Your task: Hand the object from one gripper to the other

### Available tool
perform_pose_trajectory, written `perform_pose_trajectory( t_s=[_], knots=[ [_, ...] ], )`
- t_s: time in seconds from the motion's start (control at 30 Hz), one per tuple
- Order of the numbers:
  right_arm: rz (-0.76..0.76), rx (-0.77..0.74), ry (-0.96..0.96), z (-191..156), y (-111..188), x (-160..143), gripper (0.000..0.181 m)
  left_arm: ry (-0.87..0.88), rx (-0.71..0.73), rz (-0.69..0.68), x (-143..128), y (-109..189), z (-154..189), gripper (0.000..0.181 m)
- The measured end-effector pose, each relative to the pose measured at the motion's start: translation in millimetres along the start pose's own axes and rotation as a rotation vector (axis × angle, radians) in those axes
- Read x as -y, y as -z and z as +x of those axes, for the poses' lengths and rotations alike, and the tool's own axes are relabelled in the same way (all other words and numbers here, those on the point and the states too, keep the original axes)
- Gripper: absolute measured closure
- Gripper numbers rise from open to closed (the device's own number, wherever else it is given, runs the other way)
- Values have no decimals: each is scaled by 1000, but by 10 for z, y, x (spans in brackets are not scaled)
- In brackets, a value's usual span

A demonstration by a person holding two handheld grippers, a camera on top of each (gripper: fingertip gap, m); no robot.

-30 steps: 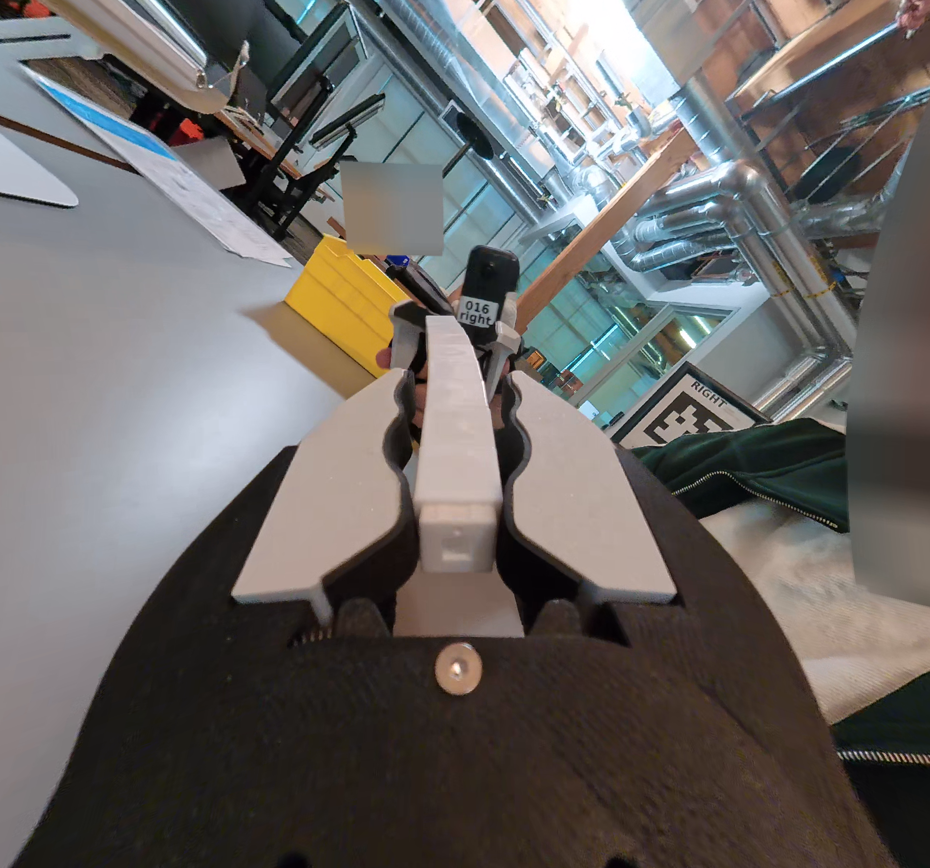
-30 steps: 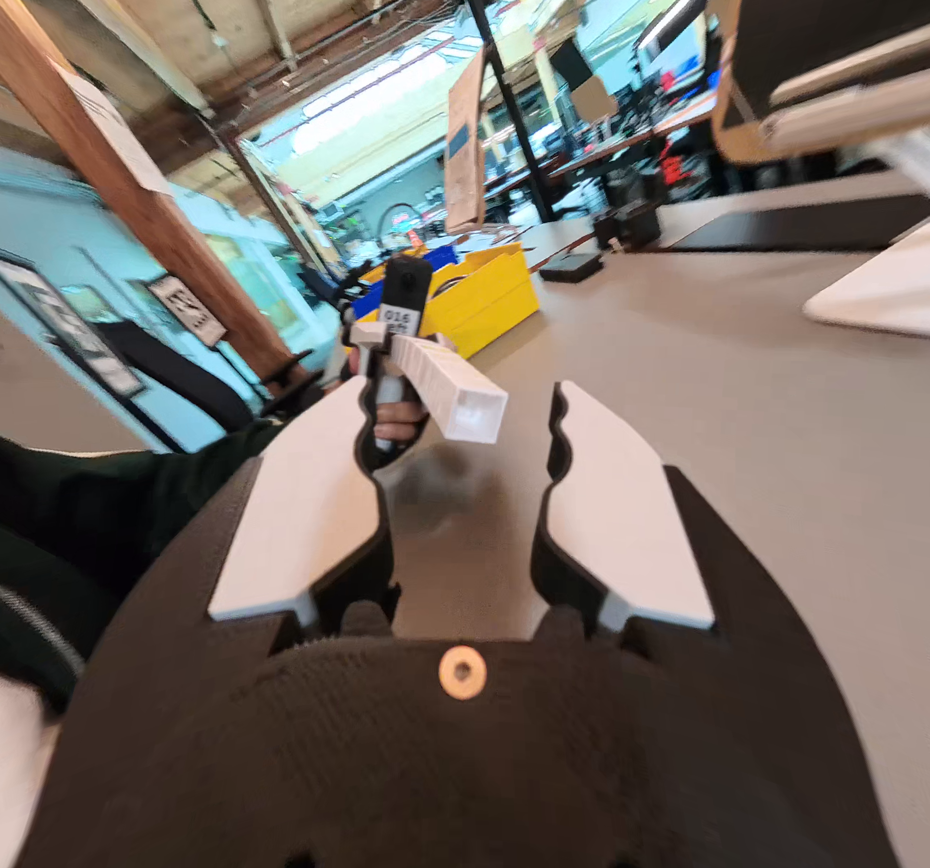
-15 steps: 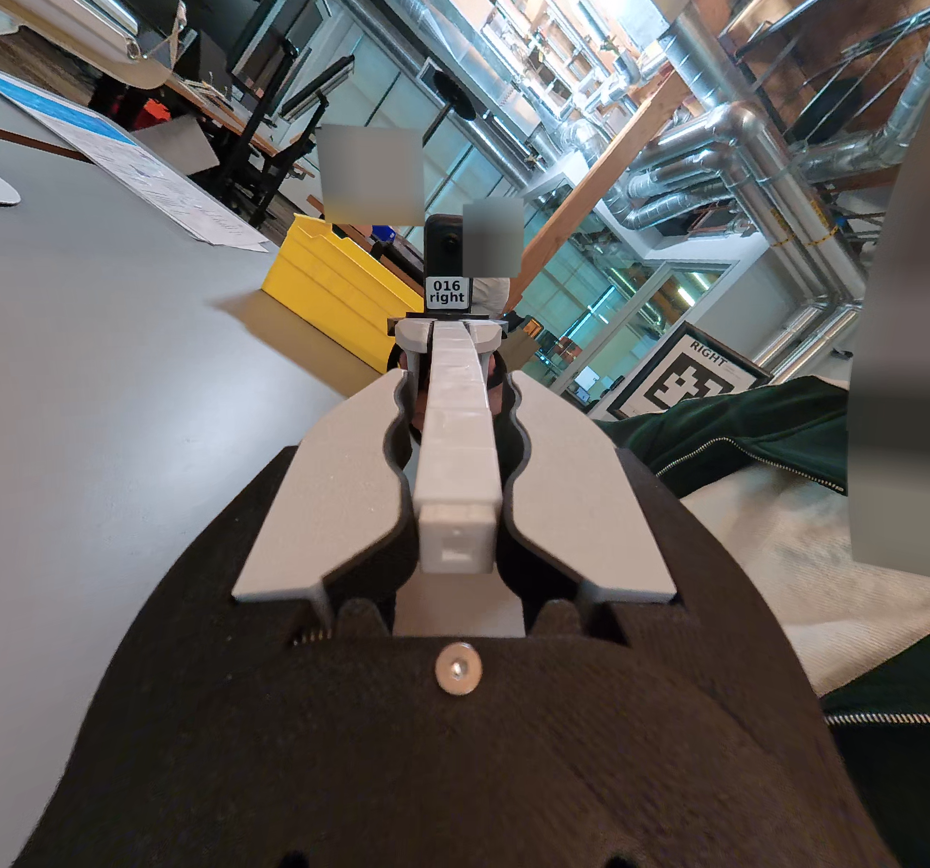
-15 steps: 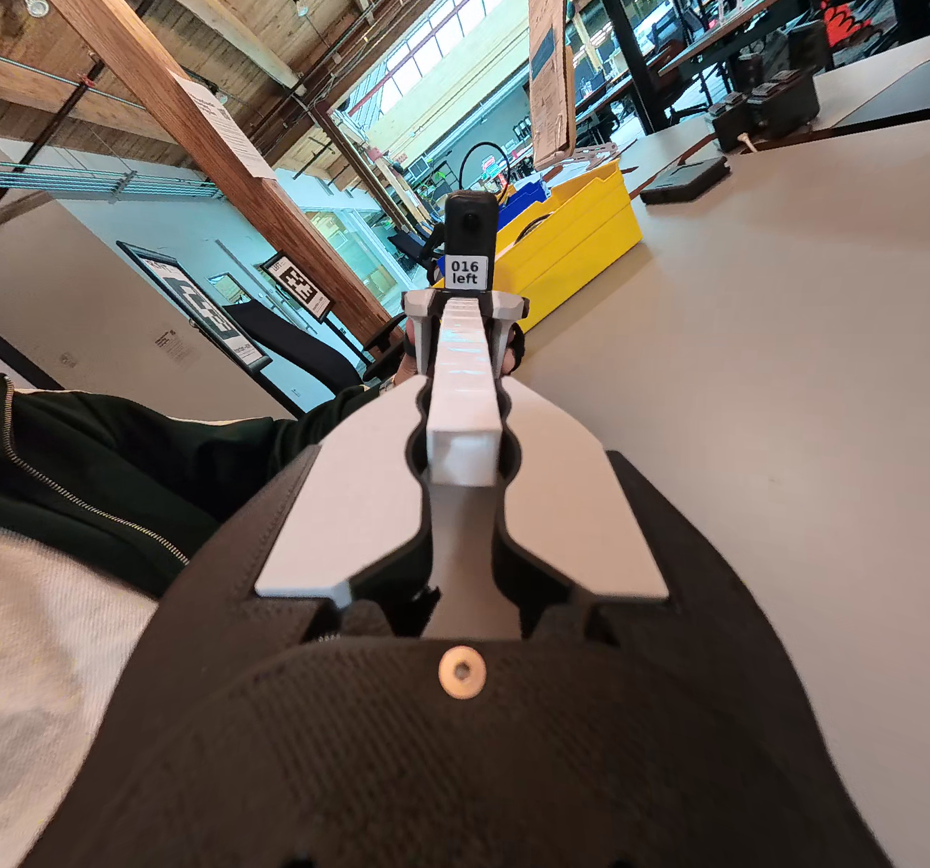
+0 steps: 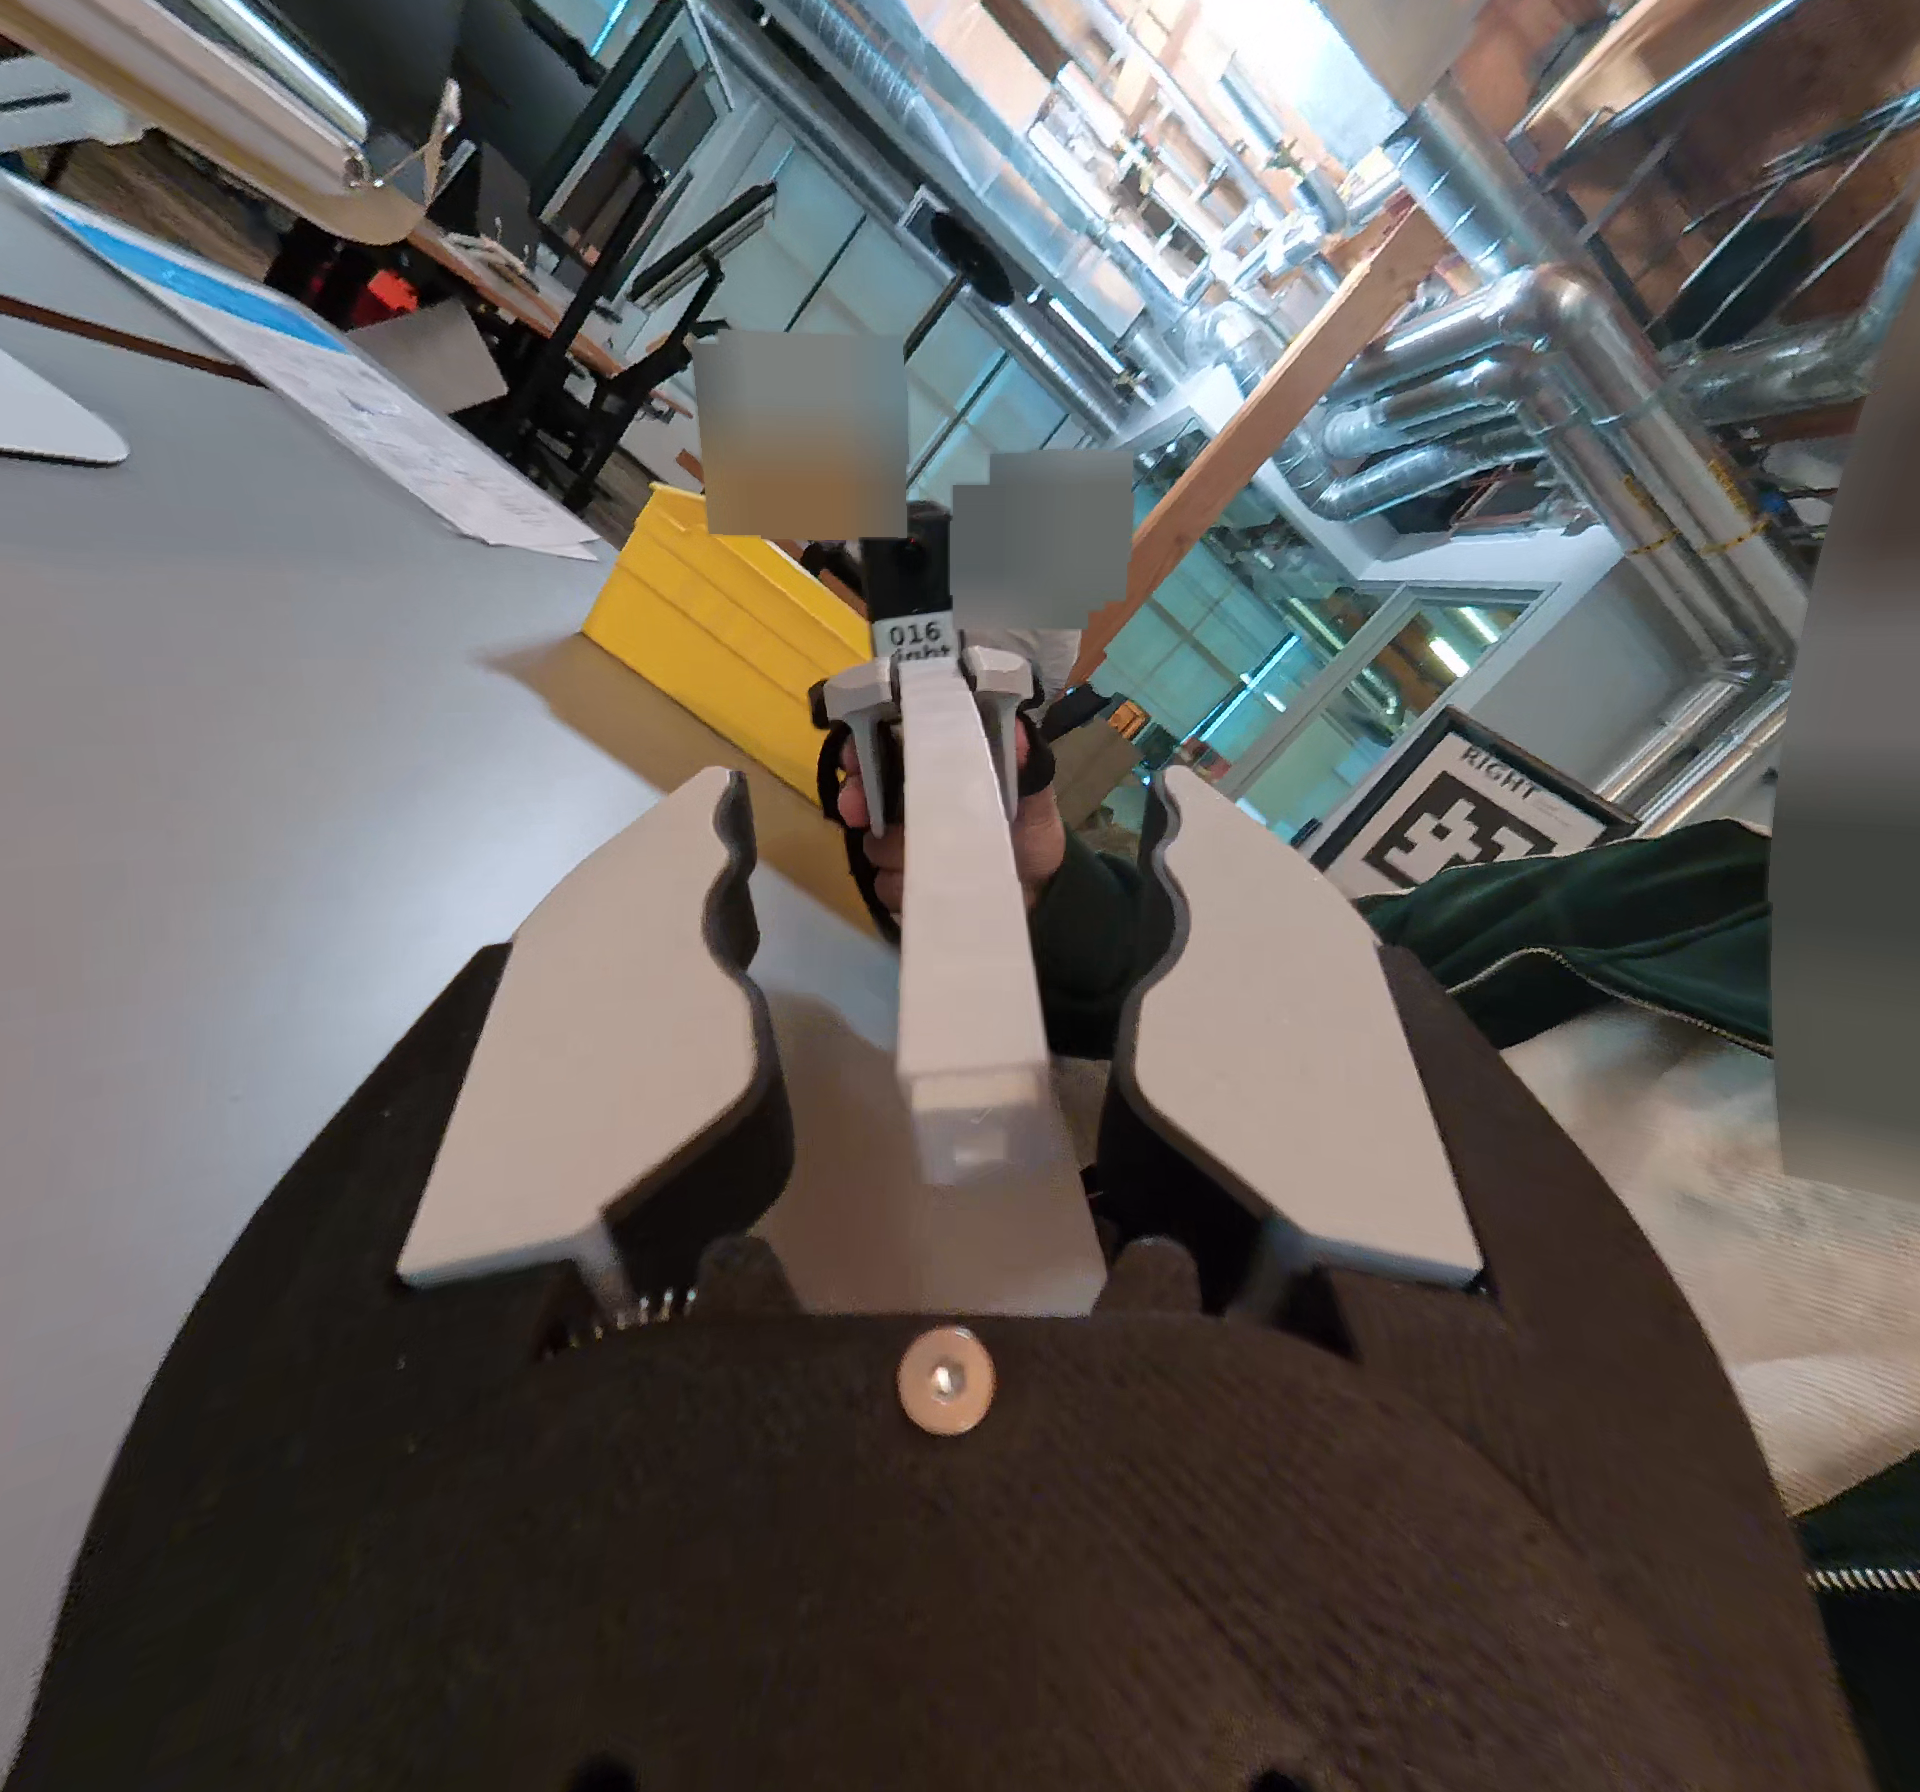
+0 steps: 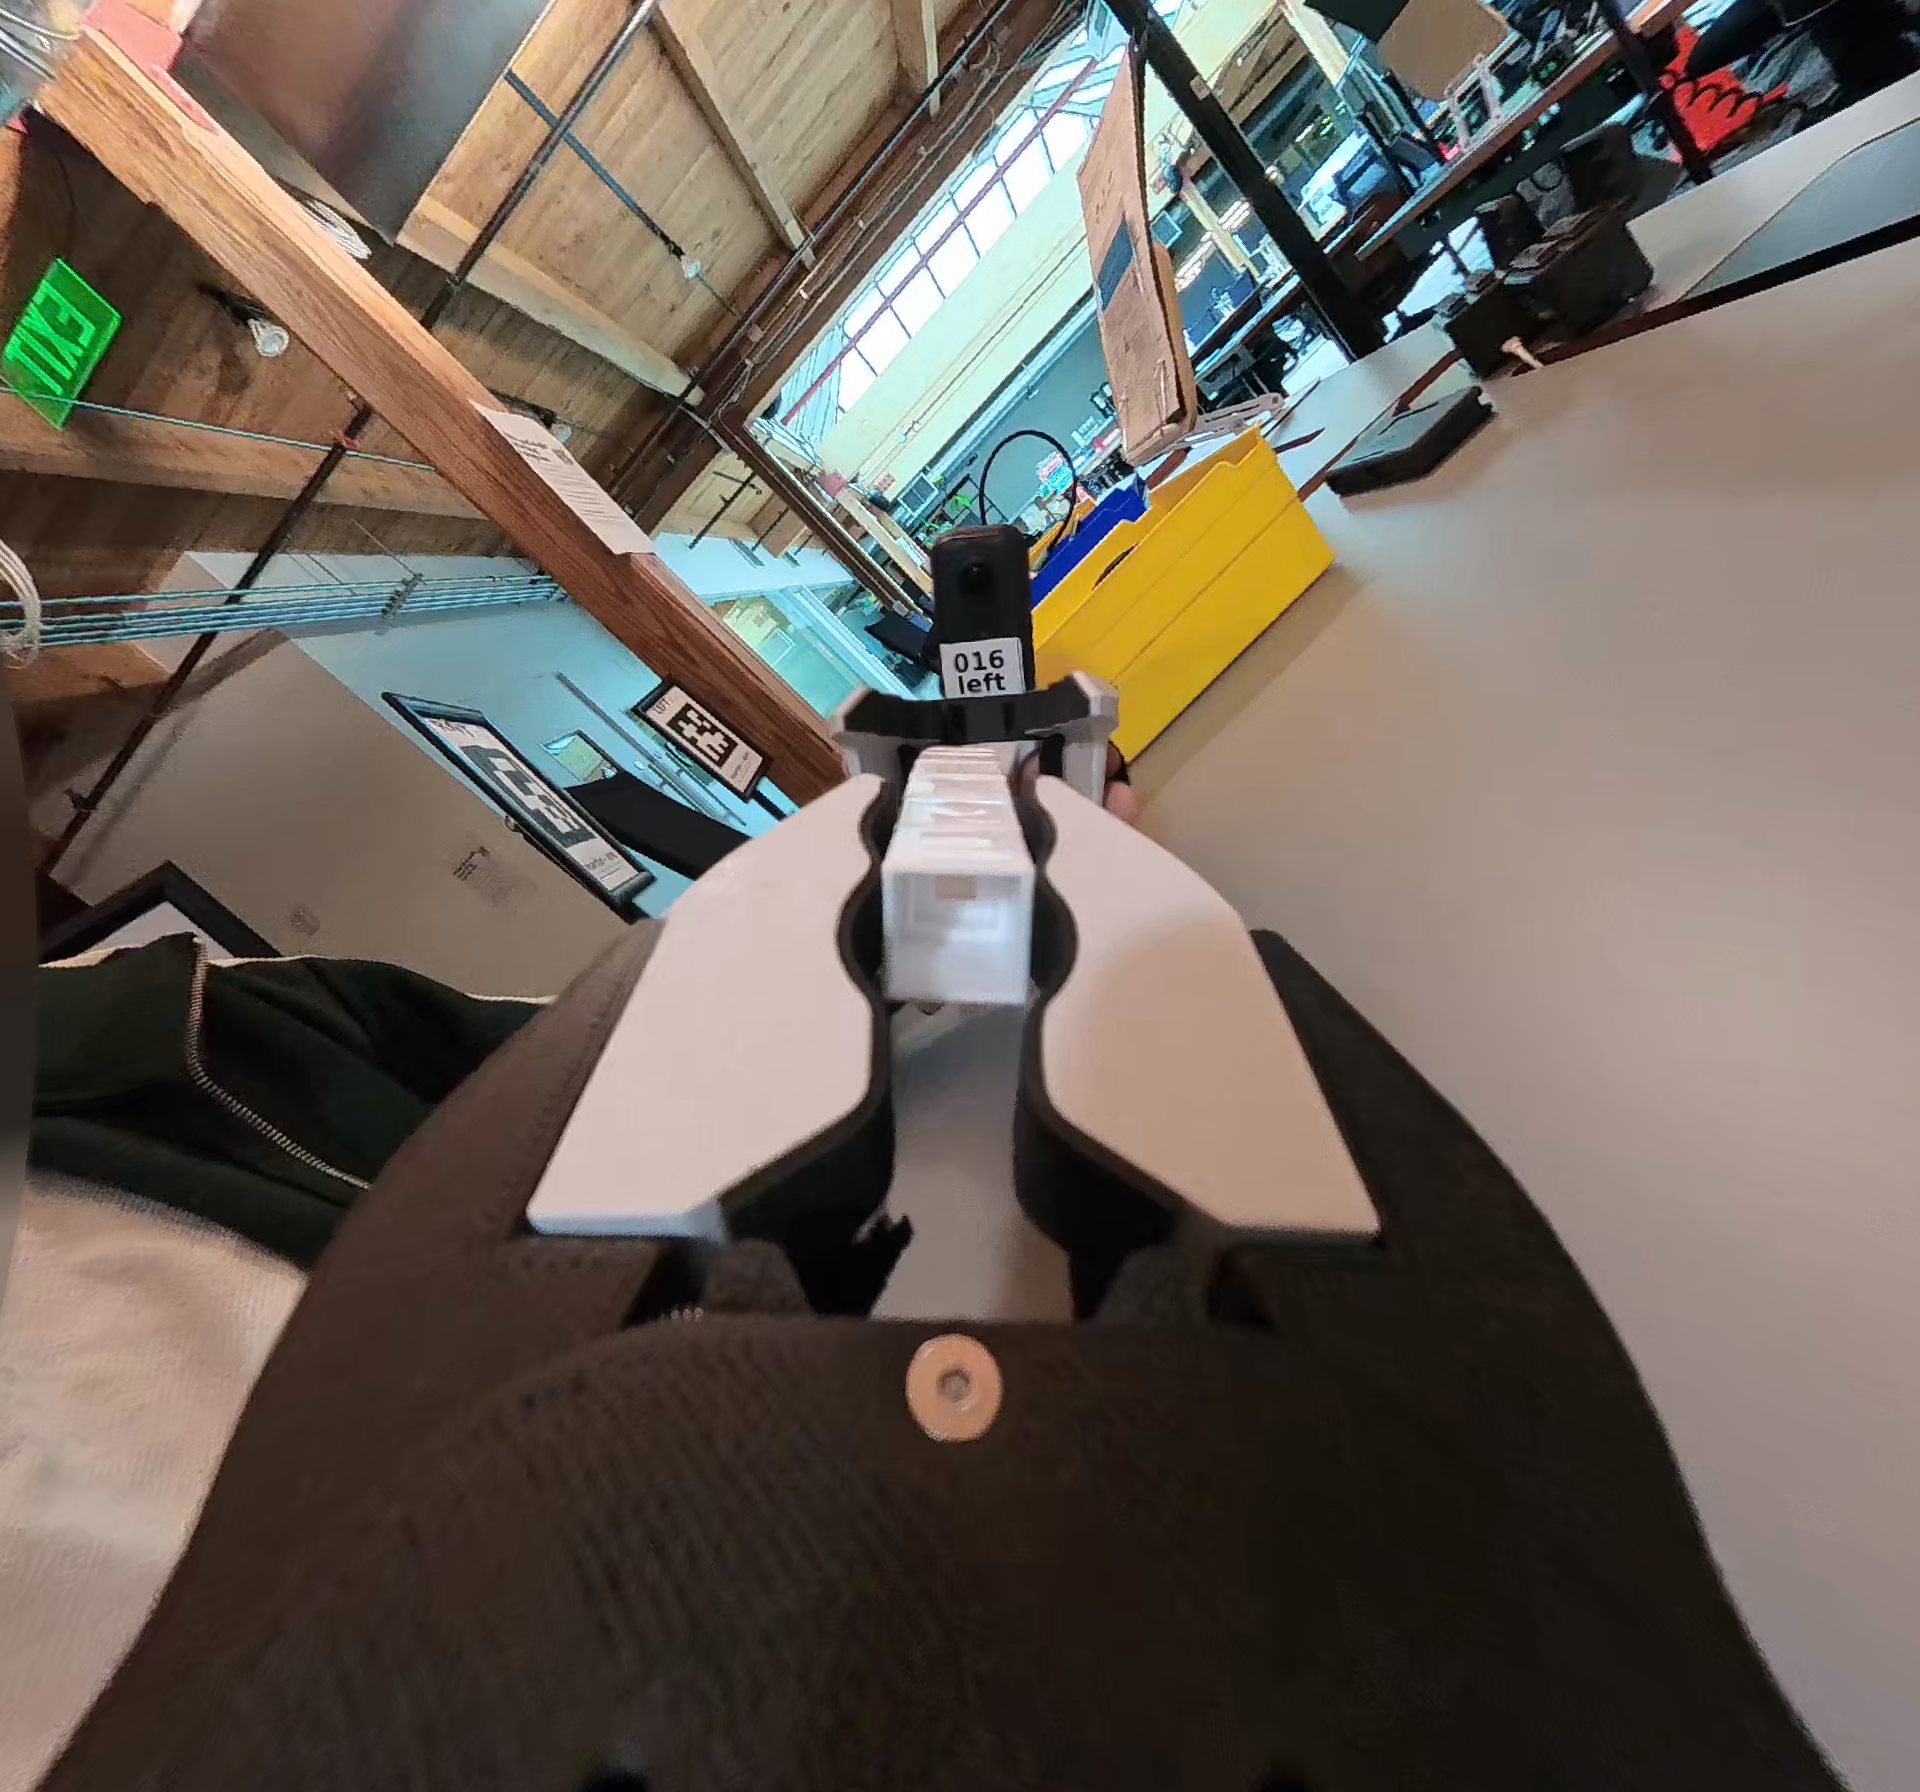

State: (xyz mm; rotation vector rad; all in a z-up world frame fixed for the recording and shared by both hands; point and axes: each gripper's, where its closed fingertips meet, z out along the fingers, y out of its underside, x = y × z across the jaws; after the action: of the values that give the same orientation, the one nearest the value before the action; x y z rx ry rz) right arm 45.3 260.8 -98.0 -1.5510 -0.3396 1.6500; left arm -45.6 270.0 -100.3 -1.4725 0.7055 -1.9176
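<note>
two tongs meet on one white bar [image 6: 958, 895]: your right tongs [image 6: 956, 828] are clenched on its near end, while your left tongs [image 5: 940, 807] stand released, fingers [image 5: 613, 1015] apart from the bar running between them toward 12 o'clock. yellow bins [image 6: 1184, 599] sit on the grey counter [image 6: 1558, 807] at 1 o'clock.

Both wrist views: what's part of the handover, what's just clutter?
Job:
white bar
right gripper, shut on bar
left gripper, open

Clutter:
yellow bins
paper sheet
black device
grey table
</note>
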Motion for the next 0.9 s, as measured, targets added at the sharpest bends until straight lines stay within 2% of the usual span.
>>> perform_pose_trajectory(
  t_s=[0.1,0.17,0.33,0.43,0.5,0.67,0.77,0.9],
  knots=[
    [-19,-46,48,27,50,47,159,-60,103,-41,22,67,-94,110],
    [-22,-86,77,55,88,89,159,-162,222,-89,50,117,-159,111],
    [-26,-152,79,101,105,120,159,-593,574,-368,-63,91,-272,112],
    [-52,-174,71,98,56,64,159,-816,690,-534,-229,-34,-285,115],
    [-79,-187,67,82,11,11,159,-904,708,-602,-348,-126,-269,121],
    [-157,-228,86,18,-103,-118,159,-1048,747,-665,-457,-202,-256,143],
    [-193,-251,99,-28,-153,-166,159,-1054,751,-683,-486,-198,-267,156],
    [-200,-280,113,-77,-178,-153,158,-1061,746,-694,-510,-204,-266,157]
  ],
)
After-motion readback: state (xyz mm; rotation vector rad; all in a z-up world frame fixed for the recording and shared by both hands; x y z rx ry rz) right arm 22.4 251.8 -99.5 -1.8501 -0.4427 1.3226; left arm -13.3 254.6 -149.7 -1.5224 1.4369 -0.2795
